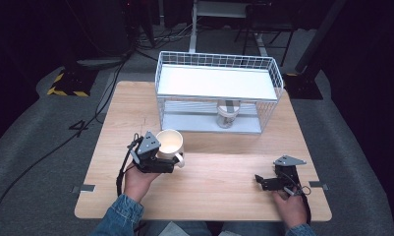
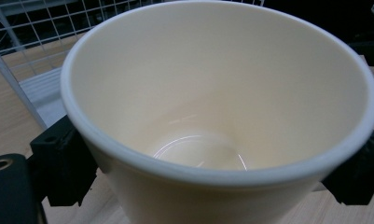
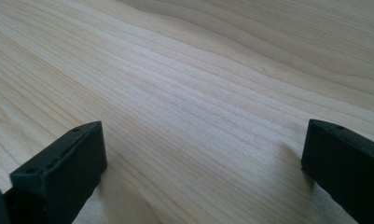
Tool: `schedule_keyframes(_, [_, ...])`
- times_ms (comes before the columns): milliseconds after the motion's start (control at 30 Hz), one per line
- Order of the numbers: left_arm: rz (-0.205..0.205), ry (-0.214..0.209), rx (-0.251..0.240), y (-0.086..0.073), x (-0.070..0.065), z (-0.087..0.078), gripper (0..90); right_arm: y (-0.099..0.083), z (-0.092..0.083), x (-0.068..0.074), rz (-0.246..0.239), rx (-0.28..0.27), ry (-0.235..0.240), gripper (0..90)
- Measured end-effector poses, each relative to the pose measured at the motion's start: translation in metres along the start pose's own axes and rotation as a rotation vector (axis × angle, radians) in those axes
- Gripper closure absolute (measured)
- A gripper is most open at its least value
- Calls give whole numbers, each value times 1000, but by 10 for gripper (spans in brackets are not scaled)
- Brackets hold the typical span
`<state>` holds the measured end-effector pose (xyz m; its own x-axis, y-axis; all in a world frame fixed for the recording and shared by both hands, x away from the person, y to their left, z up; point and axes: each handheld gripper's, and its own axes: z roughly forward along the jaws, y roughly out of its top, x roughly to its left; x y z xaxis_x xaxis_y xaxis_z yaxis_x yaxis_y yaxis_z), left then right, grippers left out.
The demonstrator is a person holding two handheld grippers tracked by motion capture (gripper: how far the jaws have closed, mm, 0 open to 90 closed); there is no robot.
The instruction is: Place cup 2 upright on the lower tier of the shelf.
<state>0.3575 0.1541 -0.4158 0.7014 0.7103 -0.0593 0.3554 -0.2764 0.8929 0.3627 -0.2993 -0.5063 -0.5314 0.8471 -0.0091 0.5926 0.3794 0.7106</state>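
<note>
**Left hand-held gripper clamps cream mug, right one rests spread on counter**

Left hand-held gripper [image 1: 161, 158] pinches a cream mug [image 1: 170, 141] across its body. In the left gripper view the 2 black jaws sit on either side of the mug [image 2: 212, 107], pressed against its outer wall just below the rim. Mug is upright, mouth up, inside looks empty and glossy. Its handle points toward the person's right in the high view, next to the gripper's jaws. Mug sits at the left-centre of the counter [image 1: 224, 187], just in front of the wire rack [image 1: 219, 91]; can't tell from the frames whether its base touches the wood or is slightly above it. Person's left hand [image 1: 138, 179] wraps the gripper from below, denim sleeve at the bottom edge.

Right hand-held gripper [image 1: 263, 181] is on the right side of the counter, well apart from the mug, held by the right hand [image 1: 290, 201]. Right gripper view: jaws spread wide, nothing between them, bare wood grain [image 3: 198, 93] under and ahead, jaws low to the surface.

Wire rack: white, 2 levels, at the far side of the counter. Top shelf is a plain white panel. On the lower level stands 1 glass jar-like container [image 1: 228, 115], right of centre; detail too small to tell more.

Dark floor with cables around the counter.
</note>
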Motion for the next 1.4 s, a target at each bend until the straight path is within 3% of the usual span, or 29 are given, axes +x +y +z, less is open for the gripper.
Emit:
schedule_keyframes(233, [2,-12,-7,15,-2,-7,84,0,0,0,3,1,-3,1])
schedule_keyframes(567, [10,-24,-29,50,-6,-8,84,0,0,1,7,0,-6,2])
schedule_keyframes(700, [29,-27,-30,66,-8,-7,84,0,0,1,7,0,-6,2])
schedule_keyframes(1233, [26,-15,-82,115,-7,5,84,0,0,1,7,0,-5,2])
schedule_keyframes(1400, [52,0,-84,135,-7,11,85,0,0,1,7,0,-5,3])
